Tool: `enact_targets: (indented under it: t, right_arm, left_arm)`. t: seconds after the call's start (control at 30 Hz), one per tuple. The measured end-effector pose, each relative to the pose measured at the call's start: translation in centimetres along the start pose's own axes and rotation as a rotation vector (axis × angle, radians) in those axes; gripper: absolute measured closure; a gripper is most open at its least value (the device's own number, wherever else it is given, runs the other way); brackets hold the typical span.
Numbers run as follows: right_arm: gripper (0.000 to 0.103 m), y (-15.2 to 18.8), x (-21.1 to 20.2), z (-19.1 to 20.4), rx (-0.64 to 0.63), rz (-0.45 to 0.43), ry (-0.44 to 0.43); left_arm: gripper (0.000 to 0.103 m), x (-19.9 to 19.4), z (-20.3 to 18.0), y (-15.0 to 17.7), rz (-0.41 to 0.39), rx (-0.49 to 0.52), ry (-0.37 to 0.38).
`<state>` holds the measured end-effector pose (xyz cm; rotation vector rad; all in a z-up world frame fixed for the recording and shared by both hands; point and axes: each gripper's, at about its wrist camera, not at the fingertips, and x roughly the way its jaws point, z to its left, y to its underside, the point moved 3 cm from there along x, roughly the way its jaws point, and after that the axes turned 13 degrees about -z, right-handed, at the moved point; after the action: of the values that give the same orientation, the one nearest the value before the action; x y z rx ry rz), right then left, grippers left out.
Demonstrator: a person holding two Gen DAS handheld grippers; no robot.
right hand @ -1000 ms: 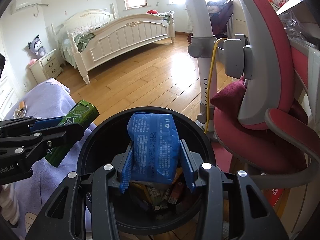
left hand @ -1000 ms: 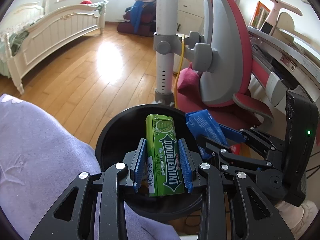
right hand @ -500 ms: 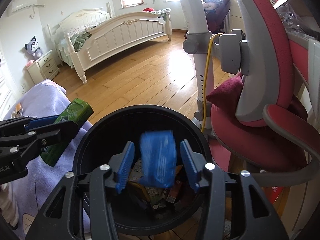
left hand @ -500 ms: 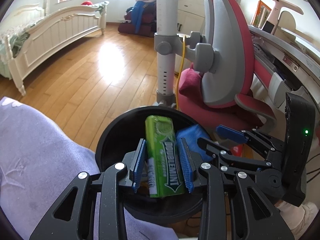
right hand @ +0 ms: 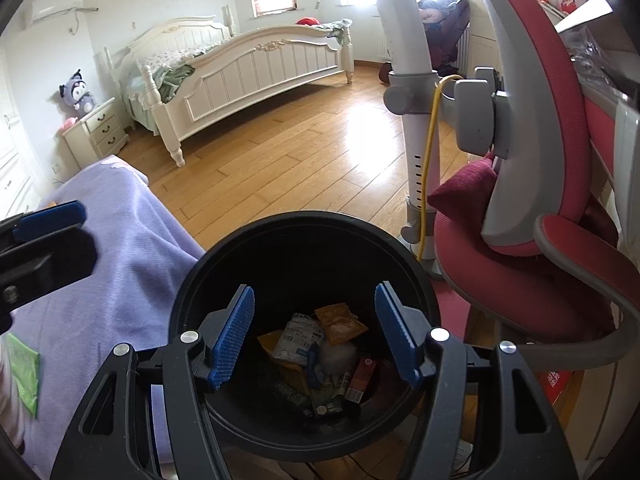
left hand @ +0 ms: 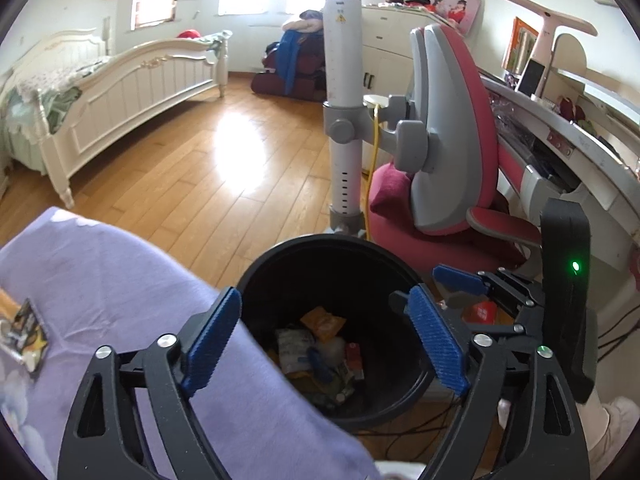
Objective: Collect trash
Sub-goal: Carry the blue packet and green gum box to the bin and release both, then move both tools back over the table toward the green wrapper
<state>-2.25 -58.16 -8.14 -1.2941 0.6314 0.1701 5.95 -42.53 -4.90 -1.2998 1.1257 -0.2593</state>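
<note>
Above the round black plastic bin (right hand: 304, 240), both my tools hang spread and empty: the left tool (left hand: 326, 340) over its nine o'clock rim, the right tool (right hand: 314, 336) squarely over the mouth. Down at the bottom lies the collected trash, an orange crinkled packet (right hand: 340, 322), a white printed wrapper (right hand: 298, 340) and a small red carton (right hand: 362, 376) among it. I judge the drop finished for this round, so the next move calls for swinging away toward the lilac bedspread (left hand: 100, 280) at nine o'clock. A dark foil snack wrapper (left hand: 24, 336) rests there at the left camera's far edge, and a flat green sachet (right hand: 24, 376) shows in the right view, both well apart from the bin. At three o'clock the red-and-grey swivel chair (right hand: 560, 200) and white lamp pole (left hand: 344, 120) crowd close, so I would lift clear of the rim first.
</note>
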Motion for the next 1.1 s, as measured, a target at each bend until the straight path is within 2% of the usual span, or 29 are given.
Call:
enact_targets:
  t: [0.1,0.23,0.3,0.37,0.43,0.53,0.6,0.73,0.77,0.8,0.83,0.87,0.9,1.0,1.1]
  right_arm:
    - [0.04,-0.4,-0.3,1.1,-0.009,-0.005,-0.03]
    - [0.04,-0.9,-0.5,3.5,-0.032,0.001,-0.101]
    - [0.04,-1.3,-0.5,5.0,-0.049,0.008,-0.152]
    - [0.038,-1.8,-0.6,7.0,-0.082,0.01,-0.207]
    - [0.028,-2.3,-0.9,9.4,-0.11,0.009,-0.265]
    - [0.028,-3.3,-0.8,12.8,-0.136,0.023,-0.354]
    - [0.028,-3.8,-0.5,15.2,-0.15,0.046,-0.407]
    - [0.027,-5.0,0.1,20.8,-0.191,0.09,-0.529]
    - [0.026,-5.3,0.2,22.3,-0.212,0.095,-0.549]
    - [0.025,-5.6,0.5,23.6,-0.236,0.098,-0.565]
    - [0.025,-6.0,0.7,25.1,-0.259,0.1,-0.589]
    - [0.025,-6.3,1.1,26.3,-0.277,0.105,-0.608]
    - [0.025,-6.4,1.6,27.5,-0.294,0.112,-0.614]
    - [0.025,-6.9,3.8,30.8,-0.341,0.144,-0.629]
    - [0.026,-6.8,5.9,33.9,-0.392,0.183,-0.648]
  left_arm:
    - [0.011,-2.9,2.0,0.8,0.001,-0.004,-0.012]
    - [0.01,-7.0,4.8,3.0,0.034,0.04,-0.009]
    - [0.008,-9.2,6.1,4.6,0.062,0.087,0.033]
    - [0.007,-11.1,7.2,6.3,0.084,0.166,0.037]
    - [0.007,-12.4,7.8,8.1,0.12,0.253,0.032]
    - [0.007,-13.7,8.7,10.2,0.159,0.348,0.038]
    - [0.007,-14.0,9.2,10.8,0.156,0.384,0.008]
    - [0.007,-12.6,10.7,11.2,0.17,0.37,-0.053]
    - [0.014,-12.3,11.3,11.2,0.169,0.344,-0.062]
    - [0.034,-12.0,11.8,11.0,0.17,0.307,-0.061]
    - [0.044,-11.8,12.5,10.8,0.168,0.252,-0.048]
    - [0.062,-11.6,13.2,10.6,0.158,0.184,-0.049]
    - [0.079,-11.7,14.0,10.5,0.144,0.156,-0.079]
    - [0.087,-12.4,16.7,10.4,0.123,0.069,-0.169]
    - [0.091,-13.9,19.2,10.9,0.097,-0.018,-0.26]
